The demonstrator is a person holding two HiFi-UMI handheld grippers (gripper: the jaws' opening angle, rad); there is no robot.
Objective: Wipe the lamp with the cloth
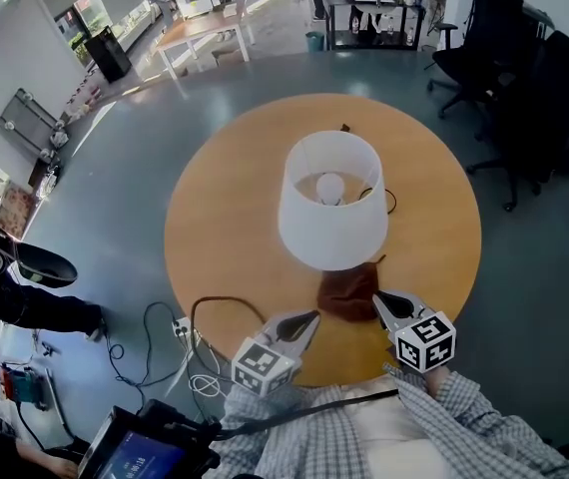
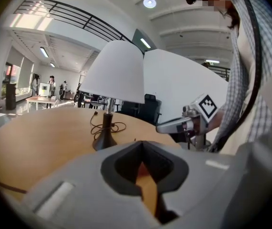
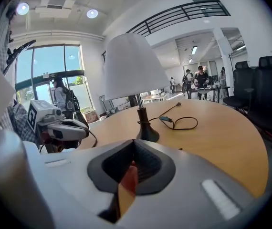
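Grippers: left gripper (image 1: pixel 310 317) and right gripper (image 1: pixel 378 300), jaws pressed together on nothing, flank the crumpled brown cloth (image 1: pixel 349 289) on the round wooden table (image 1: pixel 225 218), white-shaded table lamp (image 1: pixel 331 203) just beyond; advancing closed would likely shove the cloth or topple the lamp.

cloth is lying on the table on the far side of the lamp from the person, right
No: the cloth lies on the table on the near side of the lamp, toward the person. The head view shows it.
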